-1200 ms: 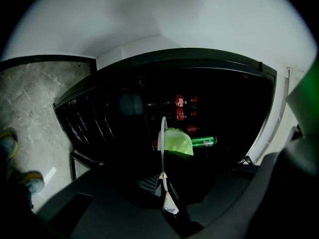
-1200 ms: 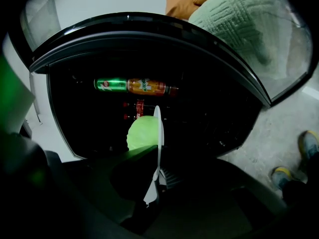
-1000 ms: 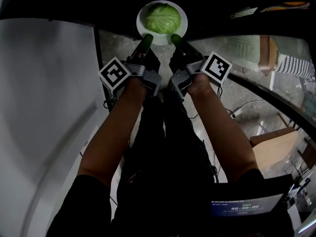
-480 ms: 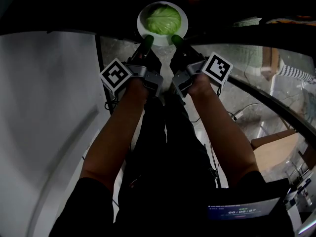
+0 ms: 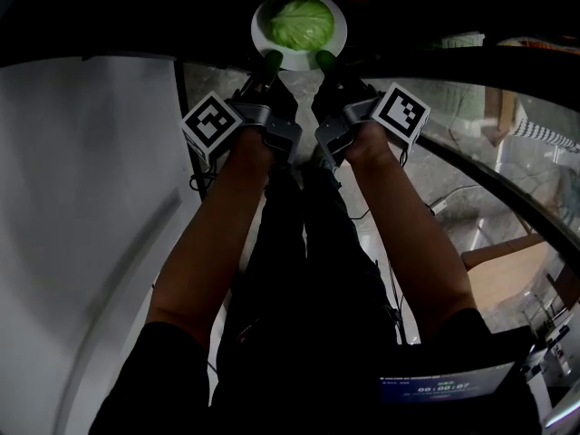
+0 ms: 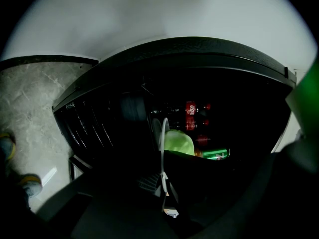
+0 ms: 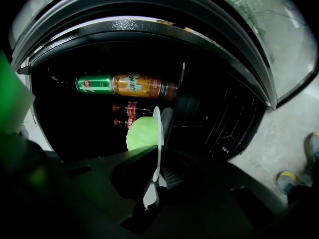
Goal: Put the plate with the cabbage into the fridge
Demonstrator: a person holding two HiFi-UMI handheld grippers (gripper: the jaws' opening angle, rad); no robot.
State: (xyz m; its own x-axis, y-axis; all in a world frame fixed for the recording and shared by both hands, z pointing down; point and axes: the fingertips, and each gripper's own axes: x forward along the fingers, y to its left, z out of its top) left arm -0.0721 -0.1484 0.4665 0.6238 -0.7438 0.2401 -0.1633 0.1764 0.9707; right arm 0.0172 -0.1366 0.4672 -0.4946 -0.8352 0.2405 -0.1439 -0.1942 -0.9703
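Plainly round and white, the plate (image 5: 340, 34) holds one pale-green cabbage (image 5: 298, 21).

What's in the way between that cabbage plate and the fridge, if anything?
Nothing visible. The left gripper and right gripper clamp the plate by its near rim at the mouth of the open fridge. Cola bottles and a green can sit deeper inside, beyond the cabbage.
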